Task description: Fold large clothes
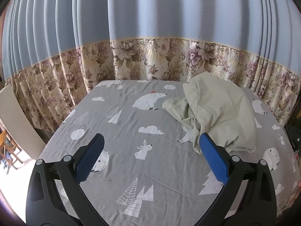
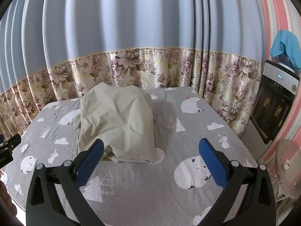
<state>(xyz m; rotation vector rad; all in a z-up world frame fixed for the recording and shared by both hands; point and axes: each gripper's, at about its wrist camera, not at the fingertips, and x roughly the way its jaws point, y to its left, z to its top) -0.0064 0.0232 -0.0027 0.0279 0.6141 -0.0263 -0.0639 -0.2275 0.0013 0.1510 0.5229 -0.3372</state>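
Observation:
A pale green garment (image 1: 218,111) lies bunched in a heap on the grey animal-print sheet (image 1: 131,128), at the right in the left wrist view and left of centre as the same garment (image 2: 116,122) in the right wrist view. My left gripper (image 1: 151,143) hovers open over the sheet, its right pad (image 1: 212,158) just in front of the heap's near edge. My right gripper (image 2: 151,146) is open too, with its left pad (image 2: 90,162) in front of the garment's near hem. Neither holds anything. Part of the left gripper (image 2: 7,150) shows at the far left edge.
Blue curtains with a floral lower band (image 1: 150,60) hang close behind the sheet-covered surface. A water dispenser (image 2: 274,101) with a blue cloth (image 2: 286,45) on top stands at the right, a fan (image 2: 287,167) beside it. Wooden furniture (image 1: 7,150) sits at the far left.

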